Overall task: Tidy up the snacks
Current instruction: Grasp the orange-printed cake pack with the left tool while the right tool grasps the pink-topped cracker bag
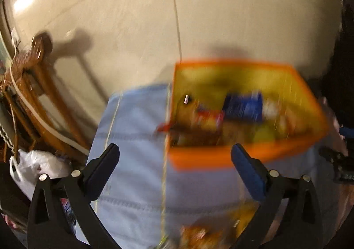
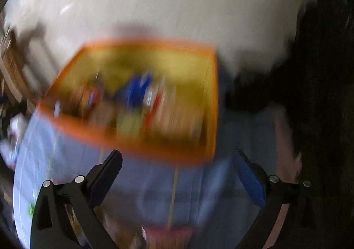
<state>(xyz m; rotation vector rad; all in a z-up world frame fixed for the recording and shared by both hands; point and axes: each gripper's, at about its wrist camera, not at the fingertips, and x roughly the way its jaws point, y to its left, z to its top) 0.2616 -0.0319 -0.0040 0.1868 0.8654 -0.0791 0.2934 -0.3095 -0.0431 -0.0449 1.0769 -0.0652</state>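
The left gripper (image 1: 174, 158) has its jaws spread wide, holding and touching nothing; the right gripper (image 2: 177, 162) is likewise wide and empty. The left view alone shows a wooden chair (image 1: 42, 85) and a white bag (image 1: 33, 164) off to the left, and blurred yellow packets (image 1: 221, 226) at the near counter edge. The right view is too smeared for such detail. The orange bin (image 1: 221, 158) sits on the blue-covered counter (image 1: 132, 149), snacks (image 1: 242, 106) inside, just ahead of both pairs of jaws, right of centre for the left, left of centre for the right
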